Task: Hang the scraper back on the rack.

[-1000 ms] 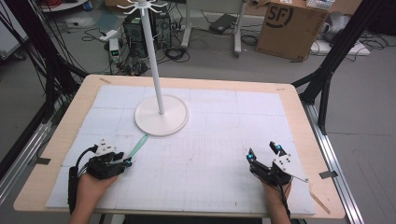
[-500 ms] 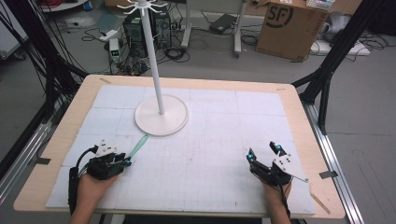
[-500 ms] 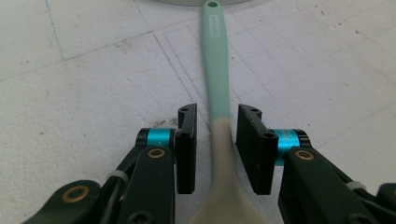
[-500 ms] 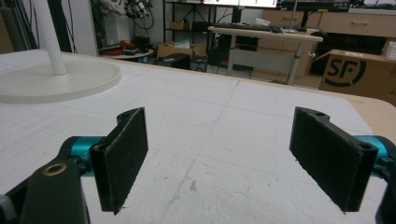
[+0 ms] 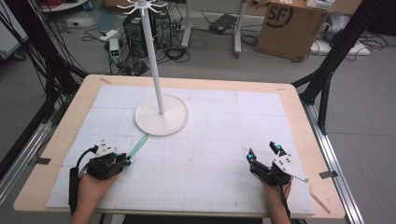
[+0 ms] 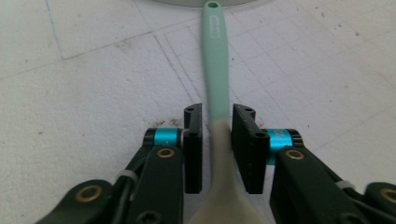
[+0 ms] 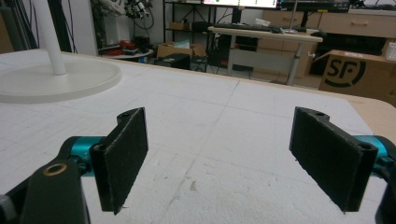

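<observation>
Jaws of the left gripper (image 6: 216, 140) have just been closing, and they now stand narrow on either side of the spatula (image 6: 217, 84), right where its mint-green handle meets the beige blade; the right pad looks to be against it, the left pad has a sliver of gap, so a firm pinch can't be confirmed. The spatula lies flat on the white mat (image 5: 210, 154) toward the front-left corner, its handle running away from the gripper so that the holed tip reaches the rim of the round white base (image 5: 162, 116) of the stand, whose pole (image 5: 154, 60) rises from the middle of that base near the mat's back-left area. In the high view the left gripper (image 5: 126, 161) sits low on the mat with the person's left hand (image 5: 91, 186) behind it. Over at the front-right corner the right gripper (image 5: 264, 151) rests near the mat's edge, well apart from the spatula, its pads spread wide with only bare mat between them, as the right gripper view (image 7: 219, 158) makes plain. A cardboard box (image 5: 292, 25) stands on the floor beyond the table's far edge.
</observation>
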